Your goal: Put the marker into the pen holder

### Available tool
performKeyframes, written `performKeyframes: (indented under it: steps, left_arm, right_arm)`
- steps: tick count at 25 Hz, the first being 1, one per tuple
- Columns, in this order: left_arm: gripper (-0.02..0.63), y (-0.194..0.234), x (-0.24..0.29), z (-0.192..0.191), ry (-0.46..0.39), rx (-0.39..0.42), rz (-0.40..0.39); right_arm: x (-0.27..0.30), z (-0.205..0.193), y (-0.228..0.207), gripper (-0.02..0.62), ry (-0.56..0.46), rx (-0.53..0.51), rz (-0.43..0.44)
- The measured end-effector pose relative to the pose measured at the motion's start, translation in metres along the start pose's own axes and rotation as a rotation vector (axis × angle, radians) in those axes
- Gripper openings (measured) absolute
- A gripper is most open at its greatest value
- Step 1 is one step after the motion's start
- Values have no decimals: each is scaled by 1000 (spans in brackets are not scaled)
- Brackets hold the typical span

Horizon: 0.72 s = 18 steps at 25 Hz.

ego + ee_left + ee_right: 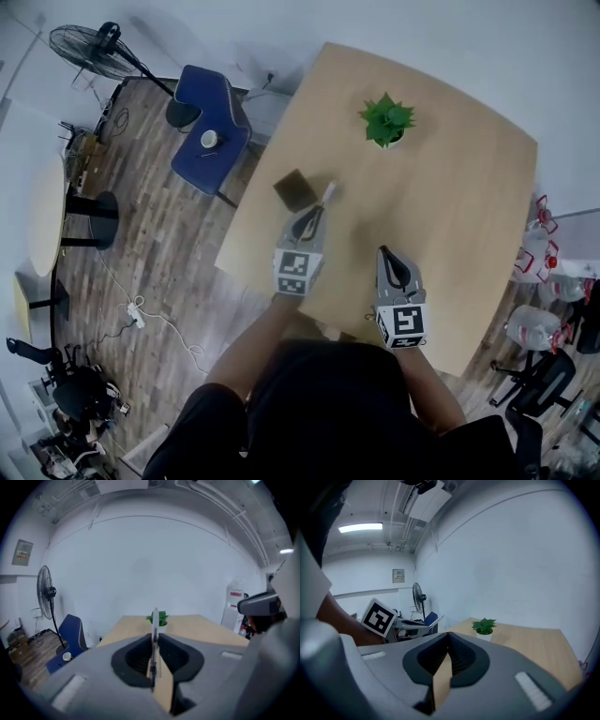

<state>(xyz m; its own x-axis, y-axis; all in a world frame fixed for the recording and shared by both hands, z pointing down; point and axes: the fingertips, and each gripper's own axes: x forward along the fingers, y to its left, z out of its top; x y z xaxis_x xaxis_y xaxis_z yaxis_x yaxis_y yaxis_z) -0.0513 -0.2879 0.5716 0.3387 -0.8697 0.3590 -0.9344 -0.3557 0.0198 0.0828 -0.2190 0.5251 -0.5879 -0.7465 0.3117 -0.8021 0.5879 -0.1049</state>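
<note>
Readable text: none.
Wall plate (23, 552): up and left of the fan (45, 592), print too small to read.
Notice with red header (236, 594): far right of the fan, lettering blurred.

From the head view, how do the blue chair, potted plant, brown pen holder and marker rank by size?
1. blue chair, clearly largest, though farther down on the floor.
2. potted plant.
3. pen holder, close to the plant in size; that pair is unsure.
4. marker, only its tip showing beyond the left gripper.
</note>
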Motion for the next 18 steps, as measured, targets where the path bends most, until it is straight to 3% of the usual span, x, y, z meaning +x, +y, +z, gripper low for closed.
performKeyframes:
  steps: [4, 9, 18]
  left_arm:
    - [46, 33, -17, 1, -19, -5, -3]
    - [46, 79, -19, 7, -56, -18, -42]
    - [48, 115, 8, 15, -132, -23, -229]
  right_arm:
    - [18, 7, 36, 2, 26, -34, 44]
    - [46, 20, 77, 2, 5, -16, 30]
    - [92, 29, 111, 2, 48, -7, -107]
